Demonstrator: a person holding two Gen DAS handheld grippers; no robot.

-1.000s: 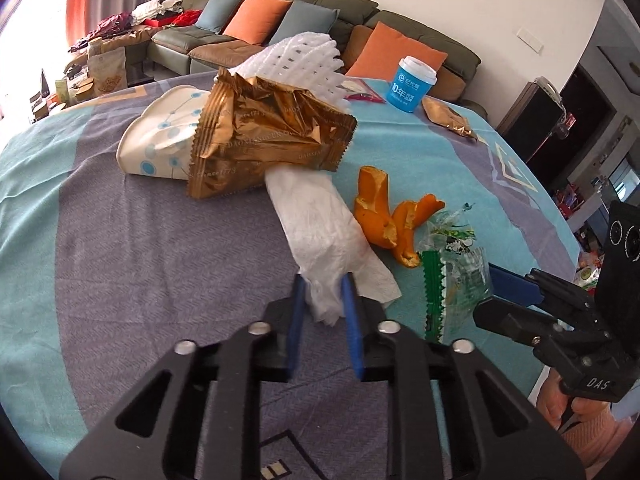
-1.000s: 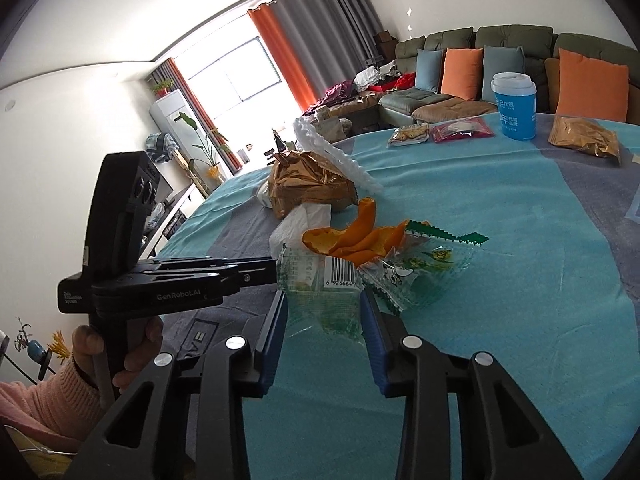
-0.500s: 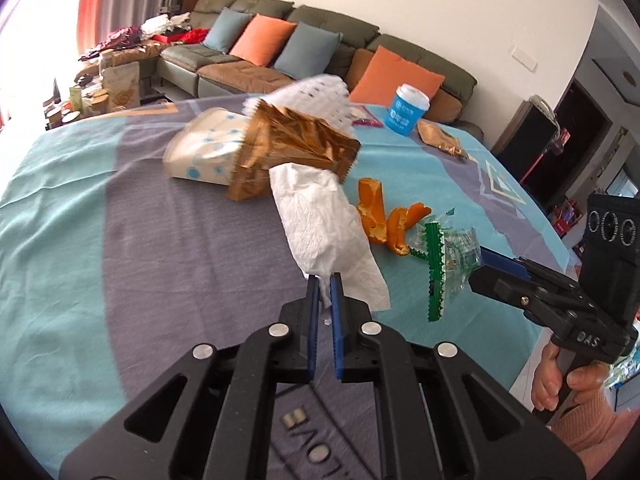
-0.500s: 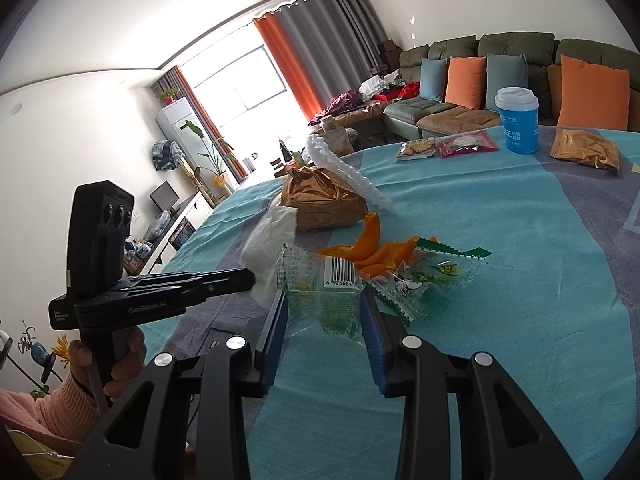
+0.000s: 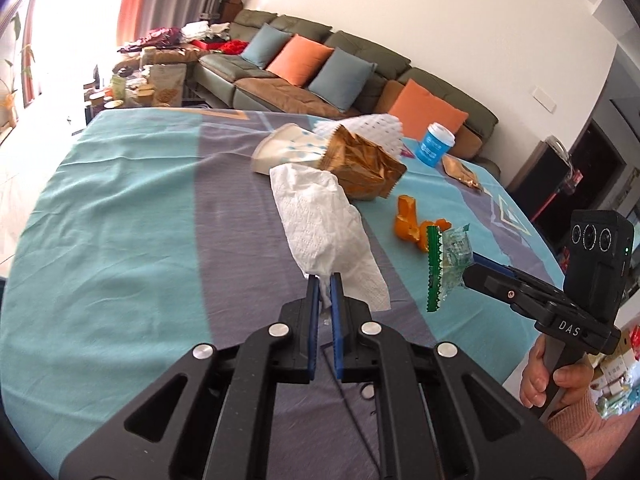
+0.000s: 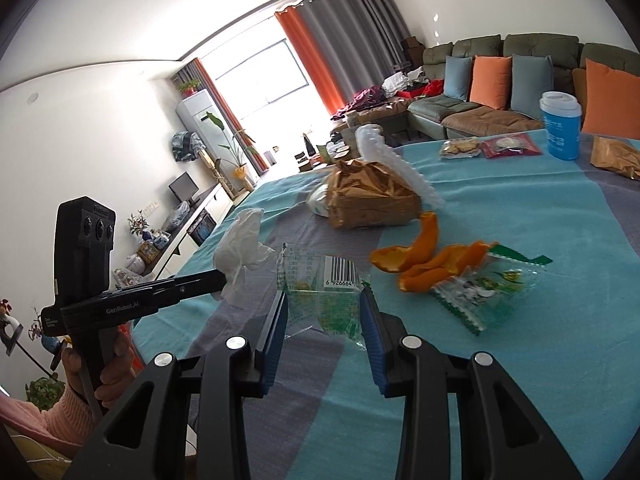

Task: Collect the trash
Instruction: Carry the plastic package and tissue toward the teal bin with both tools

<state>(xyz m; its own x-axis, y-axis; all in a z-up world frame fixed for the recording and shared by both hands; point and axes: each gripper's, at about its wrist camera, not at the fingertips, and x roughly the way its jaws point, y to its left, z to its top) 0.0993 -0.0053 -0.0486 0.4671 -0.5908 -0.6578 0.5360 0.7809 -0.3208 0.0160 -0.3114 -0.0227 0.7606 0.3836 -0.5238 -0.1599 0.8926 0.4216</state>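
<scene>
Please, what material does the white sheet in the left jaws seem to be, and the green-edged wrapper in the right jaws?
White sheet: probably tissue paper, matte, softly crumpled, faintly embossed. Green-edged wrapper: apparently thin clear plastic film, glossy, with a printed barcode.

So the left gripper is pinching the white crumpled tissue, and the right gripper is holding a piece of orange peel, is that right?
Not quite. The left gripper is pinching the white crumpled tissue, but the right gripper holds a clear plastic wrapper with a barcode, as the right wrist view shows. The orange peel lies on the tablecloth beyond it.
</scene>
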